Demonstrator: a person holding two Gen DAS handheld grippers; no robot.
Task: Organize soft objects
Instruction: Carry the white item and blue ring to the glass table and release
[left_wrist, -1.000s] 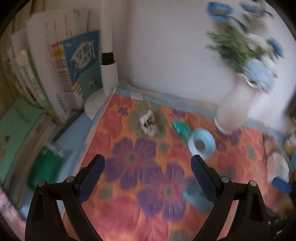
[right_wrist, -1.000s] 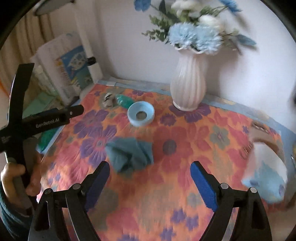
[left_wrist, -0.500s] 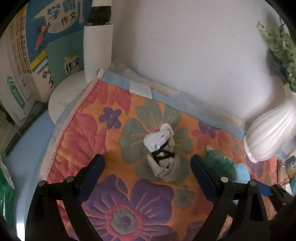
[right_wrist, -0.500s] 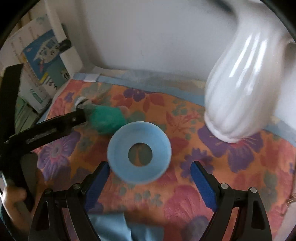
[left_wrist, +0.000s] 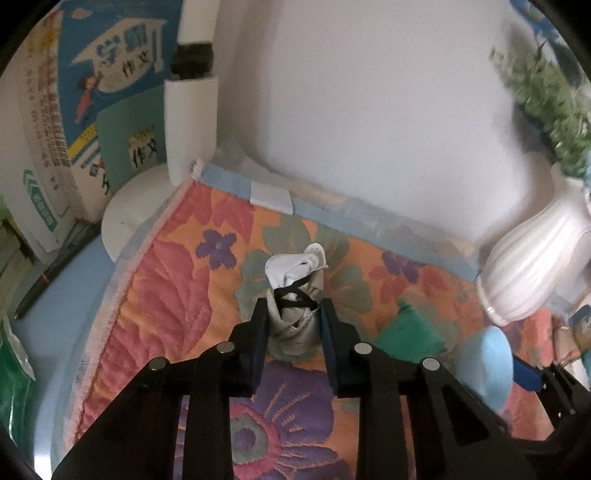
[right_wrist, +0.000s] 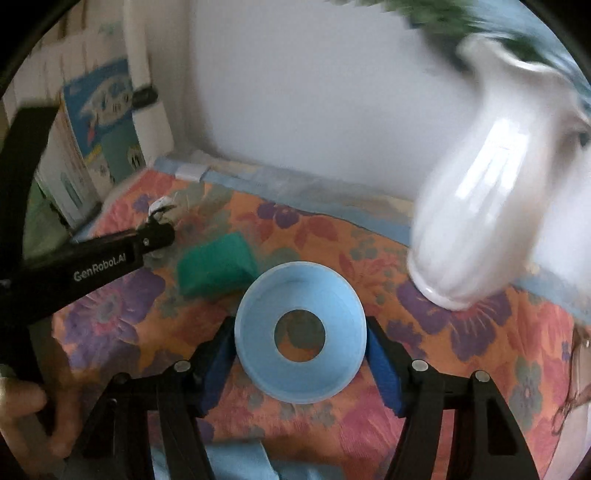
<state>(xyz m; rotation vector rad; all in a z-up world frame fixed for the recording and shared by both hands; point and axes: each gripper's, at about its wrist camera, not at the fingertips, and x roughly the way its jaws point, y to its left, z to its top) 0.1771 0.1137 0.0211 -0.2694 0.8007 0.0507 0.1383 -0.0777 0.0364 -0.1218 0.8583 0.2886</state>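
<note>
Both grippers have come down since the earlier frame and their jaws have just been closing. Left gripper (left_wrist: 291, 314) now clamps a grey-and-white rolled cloth bundle (left_wrist: 295, 295) tied with black cord, upright on the floral mat (left_wrist: 166, 288). Right gripper (right_wrist: 301, 350) pinches the pale blue ring (right_wrist: 301, 336) beside a green sponge (right_wrist: 214, 266).

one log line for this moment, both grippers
left gripper: just closed, shut on grey cloth bundle | right gripper: just closing, pads against blue ring | both on floral mat
</note>
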